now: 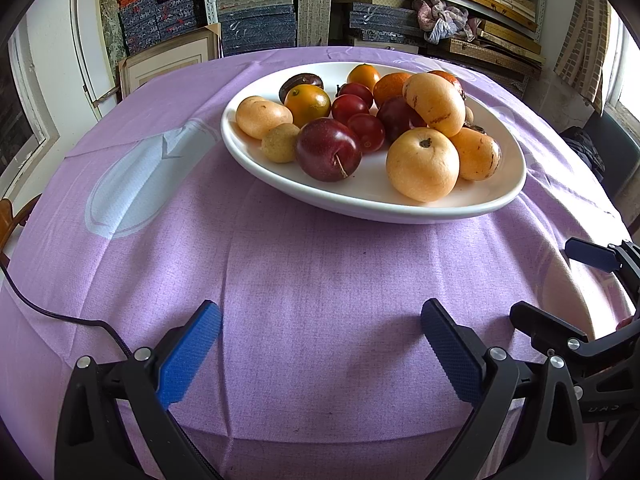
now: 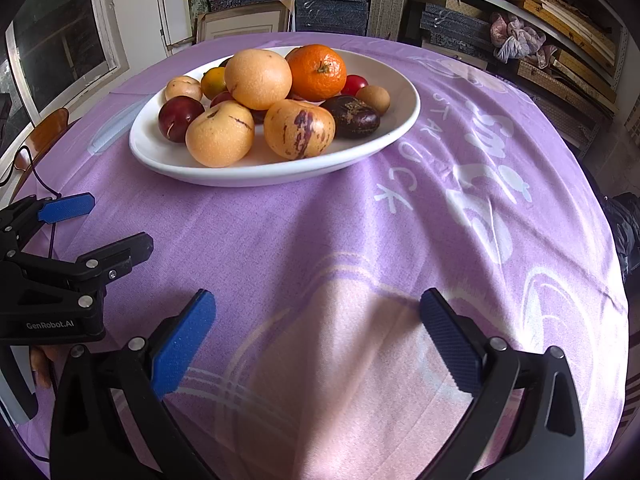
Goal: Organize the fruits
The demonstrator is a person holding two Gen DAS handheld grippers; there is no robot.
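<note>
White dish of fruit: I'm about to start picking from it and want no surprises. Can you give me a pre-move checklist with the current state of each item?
1. Left gripper open, empty: ok.
2. Right gripper open, empty: ok.
3. Purple cloth between grippers and white dish free of obstacles: ok.
4. Red plum at the near rim, exposed for grasping: ok.
5. Pale round fruit stacked on others, stable: cannot tell.
6. Destination for sorted fruit in view: not ok.
</note>
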